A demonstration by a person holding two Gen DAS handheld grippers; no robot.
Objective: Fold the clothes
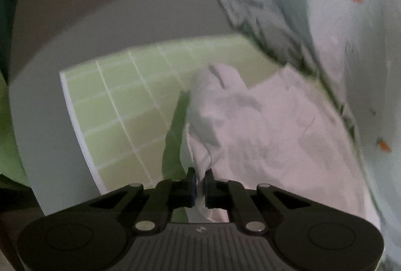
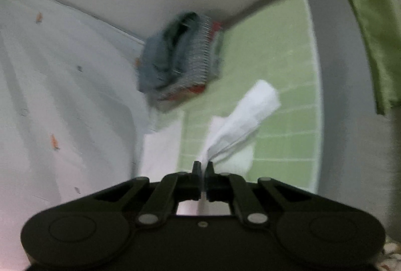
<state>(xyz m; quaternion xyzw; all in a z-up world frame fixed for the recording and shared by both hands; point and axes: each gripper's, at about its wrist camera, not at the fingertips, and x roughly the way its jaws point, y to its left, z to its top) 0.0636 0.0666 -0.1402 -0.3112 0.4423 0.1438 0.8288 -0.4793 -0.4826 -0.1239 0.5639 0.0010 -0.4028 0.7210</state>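
Observation:
A white garment (image 1: 263, 125) hangs crumpled over a green grid mat (image 1: 120, 95). My left gripper (image 1: 199, 177) is shut on a bunched edge of it, cloth pinched between the black fingers. In the right wrist view my right gripper (image 2: 203, 169) is shut on another part of the white garment (image 2: 245, 115), which fans upward and to the right from the pinch. Both views are motion-blurred. How the two held parts join is hidden.
A pile of grey, striped and red clothes (image 2: 180, 60) lies at the far end of the green mat (image 2: 275, 85), against a white wall. A pale sheet with small orange prints (image 2: 50, 95) covers the left side. A green cloth (image 2: 363, 20) hangs at upper right.

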